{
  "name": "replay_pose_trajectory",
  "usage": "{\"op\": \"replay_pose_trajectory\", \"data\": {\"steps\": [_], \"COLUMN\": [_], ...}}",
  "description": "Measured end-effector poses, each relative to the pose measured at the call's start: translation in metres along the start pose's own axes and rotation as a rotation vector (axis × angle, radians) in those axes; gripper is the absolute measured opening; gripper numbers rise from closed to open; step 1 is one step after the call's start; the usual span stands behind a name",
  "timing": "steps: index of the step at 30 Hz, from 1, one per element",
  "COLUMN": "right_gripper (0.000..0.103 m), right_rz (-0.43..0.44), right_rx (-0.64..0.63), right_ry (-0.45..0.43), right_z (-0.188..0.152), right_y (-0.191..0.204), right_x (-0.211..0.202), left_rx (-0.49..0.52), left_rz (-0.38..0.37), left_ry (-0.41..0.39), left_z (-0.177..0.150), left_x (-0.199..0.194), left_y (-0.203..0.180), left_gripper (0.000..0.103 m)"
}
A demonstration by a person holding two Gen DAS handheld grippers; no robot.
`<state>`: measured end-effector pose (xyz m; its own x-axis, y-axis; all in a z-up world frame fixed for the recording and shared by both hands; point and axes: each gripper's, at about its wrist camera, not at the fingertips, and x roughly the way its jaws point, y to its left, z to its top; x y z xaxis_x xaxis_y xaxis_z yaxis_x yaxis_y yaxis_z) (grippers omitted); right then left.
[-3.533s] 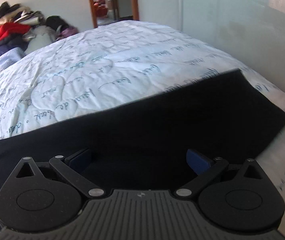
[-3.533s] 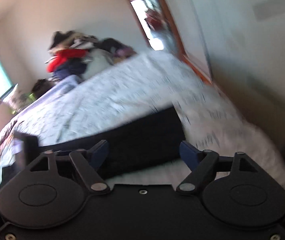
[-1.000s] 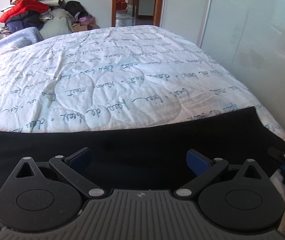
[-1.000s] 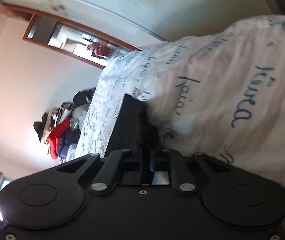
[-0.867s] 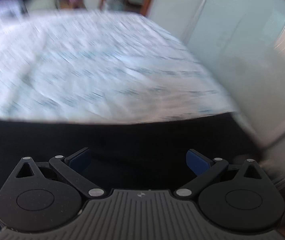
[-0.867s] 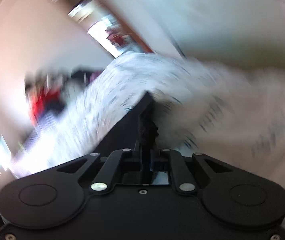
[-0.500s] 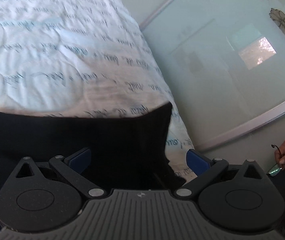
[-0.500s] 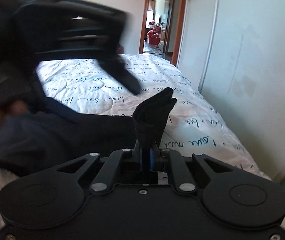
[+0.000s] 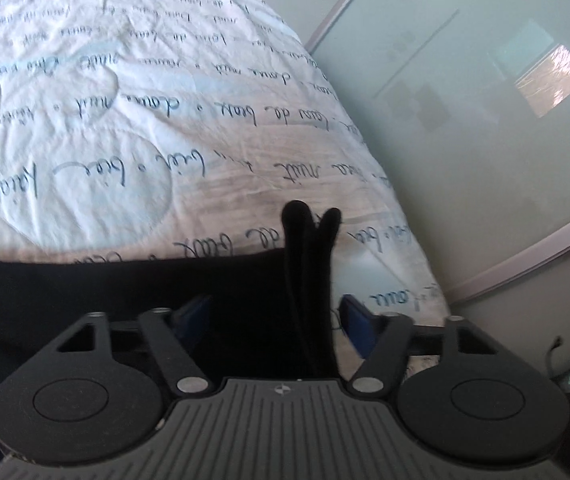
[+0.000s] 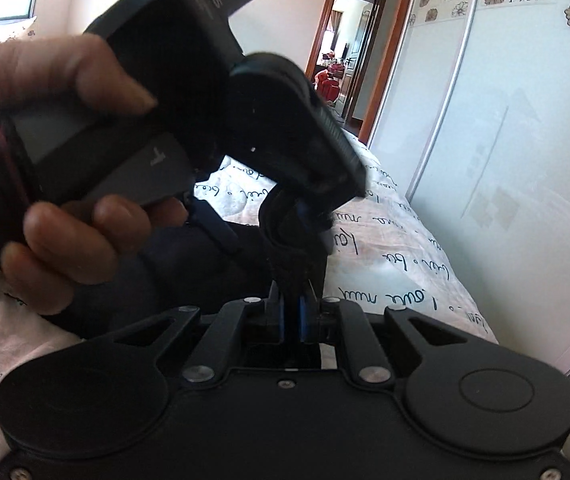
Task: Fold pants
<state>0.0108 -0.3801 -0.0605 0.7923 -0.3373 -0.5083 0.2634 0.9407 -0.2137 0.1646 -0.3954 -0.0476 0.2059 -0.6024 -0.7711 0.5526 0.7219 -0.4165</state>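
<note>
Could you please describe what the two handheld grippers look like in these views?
The left gripper has a ribbed grey body, black disc-shaped side housings, black link arms with silver pivot pins and blue finger pads. The right gripper has a smooth black body, similar discs and silver pins, and blue pads.

Both fisheye wrist views are looking from just behind their own jaws, close over the bed [image 9: 133, 128], the left tilting down toward the wardrobe door [image 9: 465, 100] at right, the right facing the doorway [image 10: 345, 40] at top centre, both sharing the raised black pants [image 9: 309, 264] corner.
</note>
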Motion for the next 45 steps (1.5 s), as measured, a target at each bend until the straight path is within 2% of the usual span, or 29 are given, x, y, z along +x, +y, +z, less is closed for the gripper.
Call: {"op": "replay_pose_trajectory", "data": {"steps": [5,9,14,23,31,35,40,45], "right_gripper": [0.008,0.008,0.008,0.008,0.01,0.01,0.006,0.006], "right_rz": [0.002,0.002,-0.012,-0.028,-0.023,-0.016,-0.027,0.012], "right_rx": [-0.002,-0.008,-0.018,-0.01,-0.006,0.004,-0.058,-0.088], "right_ry": [0.006,0.006,0.004,0.005,0.03,0.026,-0.014,-0.083], "right_z": [-0.002,-0.002,-0.003,-0.004,-0.005,-0.004,0.003,0.024], "right_y": [0.0,0.002,0.005,0.005,0.002,0.0,0.014,0.033], "right_x": [0.005,0.005,0.005,-0.001,0.005,0.008,-0.008,-0.029], "left_rx": [0.078,0.132,0.179,0.198,0.198,0.205,0.209,0.2], "left_rz": [0.055,0.081,0.106,0.116,0.111,0.098,0.089,0.098], "left_ry": [-0.052,-0.079,-0.099,-0.103,-0.1,-0.109,-0.16,-0.249], "left_z": [-0.004,-0.009,-0.011,-0.017,-0.017,-0.017,-0.022,-0.025], "left_x": [0.001,-0.001,0.001,0.0,0.0,-0.003,-0.023,-0.067], "left_y": [-0.01,-0.017,-0.025,-0.027,-0.026,-0.026,-0.019,-0.004], "left_gripper": [0.043,0.034,0.031,0.028,0.024,0.019,0.018,0.018]}}
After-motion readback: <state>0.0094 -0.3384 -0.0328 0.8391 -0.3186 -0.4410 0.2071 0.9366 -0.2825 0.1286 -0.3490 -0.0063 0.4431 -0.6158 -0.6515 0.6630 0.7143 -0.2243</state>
